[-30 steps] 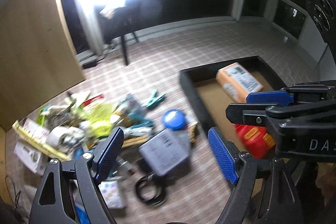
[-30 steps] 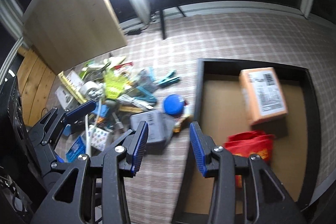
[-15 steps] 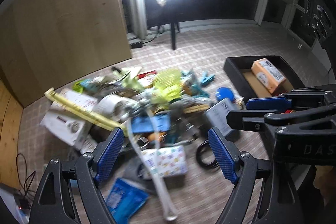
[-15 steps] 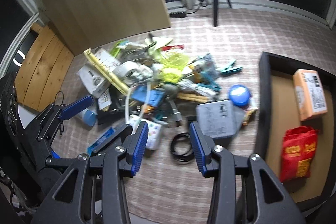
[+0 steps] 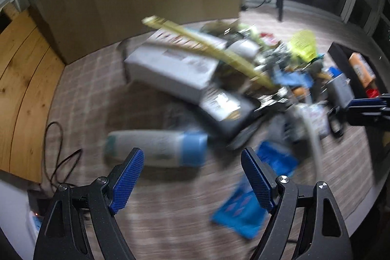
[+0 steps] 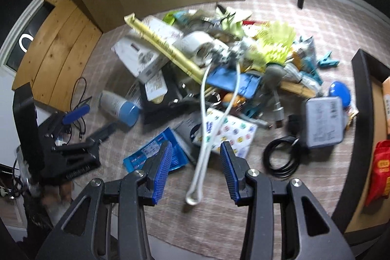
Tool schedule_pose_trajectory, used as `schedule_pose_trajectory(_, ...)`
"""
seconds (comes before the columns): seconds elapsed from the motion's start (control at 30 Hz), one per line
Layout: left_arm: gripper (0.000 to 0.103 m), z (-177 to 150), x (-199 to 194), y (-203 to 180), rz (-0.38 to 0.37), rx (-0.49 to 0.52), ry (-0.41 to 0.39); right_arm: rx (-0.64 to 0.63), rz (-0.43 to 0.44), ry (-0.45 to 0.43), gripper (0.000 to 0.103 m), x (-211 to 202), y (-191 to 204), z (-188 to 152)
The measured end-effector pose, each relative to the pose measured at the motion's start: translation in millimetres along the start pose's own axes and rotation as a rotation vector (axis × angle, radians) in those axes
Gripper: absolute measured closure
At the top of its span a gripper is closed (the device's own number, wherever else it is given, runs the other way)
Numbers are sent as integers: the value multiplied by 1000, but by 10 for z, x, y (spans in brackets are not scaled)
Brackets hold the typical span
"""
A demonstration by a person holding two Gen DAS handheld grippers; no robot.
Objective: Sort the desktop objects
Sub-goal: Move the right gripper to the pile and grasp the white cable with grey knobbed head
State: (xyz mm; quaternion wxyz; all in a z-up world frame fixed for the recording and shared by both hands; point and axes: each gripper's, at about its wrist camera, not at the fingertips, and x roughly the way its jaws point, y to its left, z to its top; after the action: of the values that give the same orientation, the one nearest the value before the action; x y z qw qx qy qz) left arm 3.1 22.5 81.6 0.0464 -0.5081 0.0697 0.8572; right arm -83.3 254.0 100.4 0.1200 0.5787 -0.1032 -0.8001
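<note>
The left tool hangs wide open and empty above the white bottle with the blue cap, which lies on its side on the checked surface at the near edge of the pile. The right tool is about half open, also empty, with the looped white cord running between its jaws but untouched.

The bottle is round and lying flat, so a pinch across its body can send it rolling toward the surface edge and the black cable there. The cord (tangled back into the heap) probably drags the dotted packet and the blue pouch if lifted. The left view is blurred, so judging the approach is risky. The black tray sits far right, holding a red bag.
</note>
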Motion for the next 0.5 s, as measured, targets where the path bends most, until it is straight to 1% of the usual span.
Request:
schedule_pose_trajectory(0.07, 23, -45, 35, 121, -4, 12, 8, 8, -4, 15, 62, 80, 13, -28)
schedule_pose_trajectory(0.13, 23, -90, 35, 184, -40, 17, 10, 28, -21, 29, 63, 181, -10, -61)
schedule_pose_trajectory(0.2, 23, -89, 36, 172, -77, 21, 7, 56, -16, 37, 68, 259, -59, -75)
schedule_pose_trajectory(0.3, 23, -52, 38, 38, -132, 38, -2, 89, -33, 23, 70, 331, -154, -29)
schedule_pose_trajectory(0.4, 24, 44, 76, -154, -203, 42, -6, 117, -59, -3, 73, 352, -243, 78)
schedule_pose_trajectory(0.47, 26, 153, 122, -302, -256, 38, -4, 139, -63, -13, 76, 374, -306, 167)
schedule_pose_trajectory(0.5, 30, 195, 145, -360, -276, 36, -3, 145, -64, -16, 79, 389, -340, 207)
